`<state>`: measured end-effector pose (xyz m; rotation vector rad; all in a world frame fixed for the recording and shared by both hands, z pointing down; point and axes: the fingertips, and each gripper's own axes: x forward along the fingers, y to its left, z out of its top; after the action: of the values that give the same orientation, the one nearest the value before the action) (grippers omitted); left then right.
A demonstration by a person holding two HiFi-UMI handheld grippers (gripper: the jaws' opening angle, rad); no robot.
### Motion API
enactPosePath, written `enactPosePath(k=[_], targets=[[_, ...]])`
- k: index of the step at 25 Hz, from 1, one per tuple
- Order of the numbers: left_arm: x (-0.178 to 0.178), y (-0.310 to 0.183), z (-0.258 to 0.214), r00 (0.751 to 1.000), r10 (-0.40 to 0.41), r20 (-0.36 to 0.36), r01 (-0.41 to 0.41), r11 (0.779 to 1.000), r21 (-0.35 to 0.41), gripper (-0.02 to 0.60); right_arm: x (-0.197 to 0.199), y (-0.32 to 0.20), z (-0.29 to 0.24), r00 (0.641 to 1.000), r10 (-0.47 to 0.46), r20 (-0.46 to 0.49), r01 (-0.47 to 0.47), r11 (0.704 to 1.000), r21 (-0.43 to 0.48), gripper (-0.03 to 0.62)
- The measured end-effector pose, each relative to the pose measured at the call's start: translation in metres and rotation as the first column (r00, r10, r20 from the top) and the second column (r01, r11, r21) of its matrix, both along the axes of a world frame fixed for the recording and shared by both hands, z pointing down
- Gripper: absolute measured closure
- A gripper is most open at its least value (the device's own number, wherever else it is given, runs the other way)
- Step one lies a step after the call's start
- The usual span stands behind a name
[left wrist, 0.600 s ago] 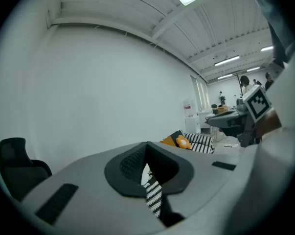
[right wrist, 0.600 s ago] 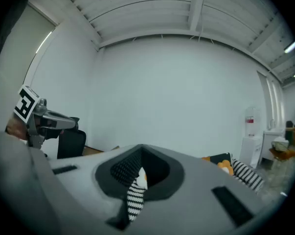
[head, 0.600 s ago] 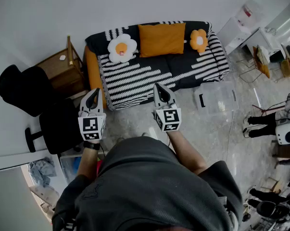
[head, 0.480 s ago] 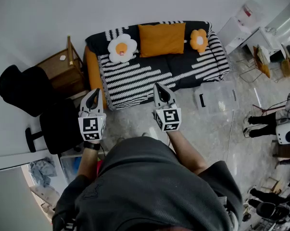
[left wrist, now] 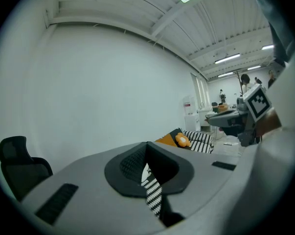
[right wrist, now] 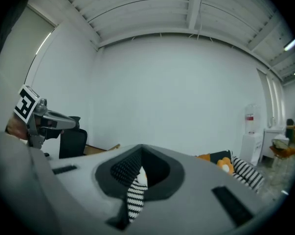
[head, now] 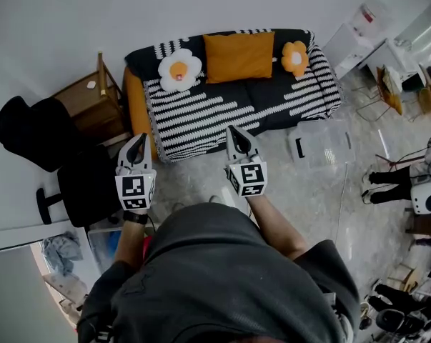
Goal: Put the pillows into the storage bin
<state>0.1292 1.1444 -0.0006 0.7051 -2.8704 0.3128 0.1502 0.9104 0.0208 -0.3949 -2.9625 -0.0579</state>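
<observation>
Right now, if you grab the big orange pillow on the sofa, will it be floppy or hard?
Probably squashy: the orange pillow looks plump with rounded edges, so it would likely dent where it's pinched. Likely light for its size, being a stuffed cushion propped against the sofa back. It's flat and rectangular, so it shouldn't roll.

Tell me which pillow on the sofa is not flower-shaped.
The plain orange rectangular pillow in the middle; the white pillow and the small orange pillow beside it are both flowers.

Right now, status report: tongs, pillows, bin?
Left tongs, right tongs shut, empty. White flower pillow, orange pillow, orange flower pillow on sofa. Storage bin on floor. Path open.
</observation>
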Motion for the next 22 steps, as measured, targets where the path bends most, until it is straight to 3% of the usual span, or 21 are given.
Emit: enactPosePath(k=[8, 12, 13, 16, 18, 22], targets=[[0.008, -0.020, 0.008, 0.999, -0.034, -0.011, 0.034, 0.999, -0.012, 0.578, 0.004, -0.024, 0.005, 0.999, -0.017, 0.029, 0.018, 0.999, -0.032, 0.591], [0.013, -0.032, 0.010, 0.998, -0.065, -0.006, 0.065, 0.998, -0.012, 0.578, -0.002, -0.035, 0.006, 0.997, -0.066, 0.037, 0.067, 0.997, -0.032, 0.404], [0.015, -0.034, 0.011, 0.997, -0.073, -0.005, 0.073, 0.997, -0.013, 0.578, -0.003, -0.036, 0.007, 0.996, -0.078, 0.036, 0.079, 0.997, -0.025, 0.319], [0.019, -0.038, 0.014, 0.996, -0.086, -0.008, 0.085, 0.996, -0.018, 0.578, -0.006, -0.037, 0.008, 0.994, -0.105, 0.035, 0.105, 0.994, -0.019, 0.170], [0.023, -0.040, 0.016, 0.996, -0.090, -0.017, 0.089, 0.996, -0.021, 0.578, -0.003, -0.037, 0.010, 0.993, -0.114, 0.021, 0.115, 0.993, -0.020, 0.138], [0.024, -0.050, 0.015, 0.996, -0.090, -0.019, 0.089, 0.995, -0.033, 0.578, -0.002, -0.044, 0.007, 0.992, -0.120, 0.033, 0.120, 0.993, -0.011, 0.138]])
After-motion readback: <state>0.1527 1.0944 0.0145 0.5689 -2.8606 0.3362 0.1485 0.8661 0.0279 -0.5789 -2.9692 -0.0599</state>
